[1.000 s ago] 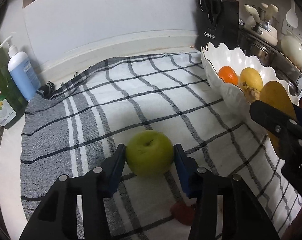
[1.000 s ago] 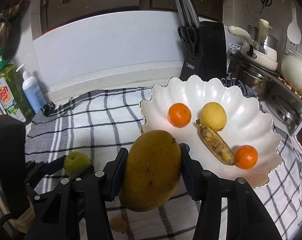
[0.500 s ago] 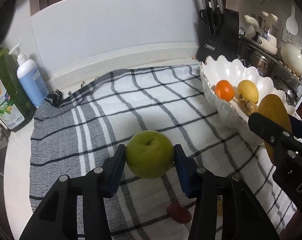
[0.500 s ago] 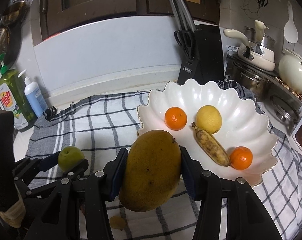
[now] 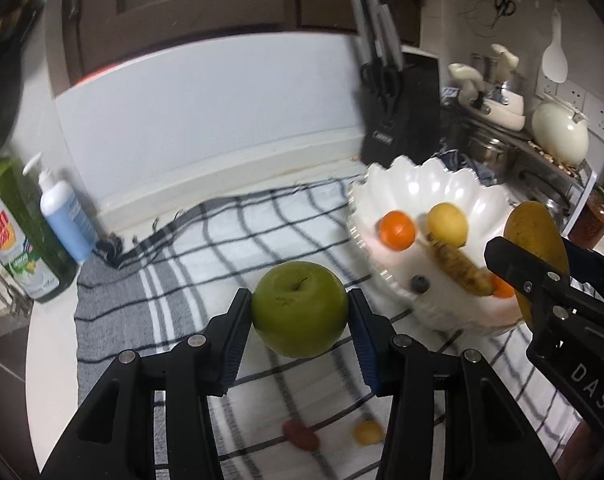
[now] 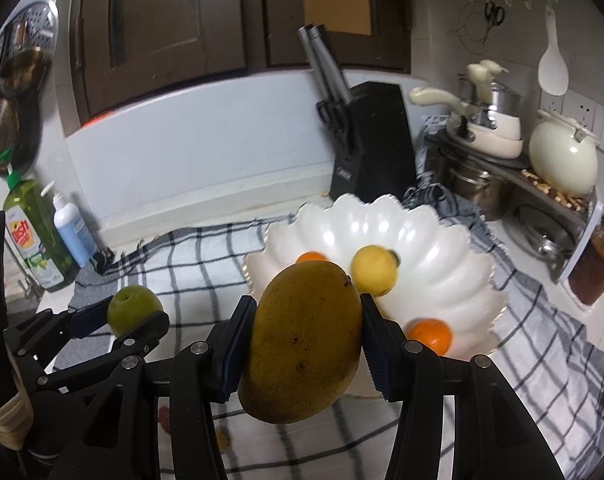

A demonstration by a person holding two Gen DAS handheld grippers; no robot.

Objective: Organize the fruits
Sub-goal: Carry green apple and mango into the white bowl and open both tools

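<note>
My left gripper (image 5: 299, 336) is shut on a green apple (image 5: 299, 314) and holds it above the checked cloth (image 5: 221, 240), left of the white scalloped bowl (image 5: 390, 184). My right gripper (image 6: 304, 344) is shut on a yellow-brown mango (image 6: 304, 340) in front of the bowl (image 6: 454, 248). The bowl holds an orange (image 5: 397, 230), a lemon (image 5: 447, 224), a spotted banana (image 5: 460, 266) and a second orange (image 6: 430, 335). The apple (image 6: 133, 307) and left gripper (image 6: 117, 324) show in the right wrist view, the mango (image 5: 536, 240) in the left.
A black knife block (image 6: 374, 144) stands behind the bowl. A green dish-soap bottle (image 5: 11, 236) and a blue pump bottle (image 5: 63, 216) stand at far left. Pots and a cream kettle (image 6: 562, 160) sit at right, a jar (image 6: 596, 268) beside them. Two small fruits (image 5: 299, 434) lie on the cloth.
Both grippers have risen with their fruits. The apple has left the cloth and moved up and toward the bowl. The mango stays gripped, higher above the cloth.
</note>
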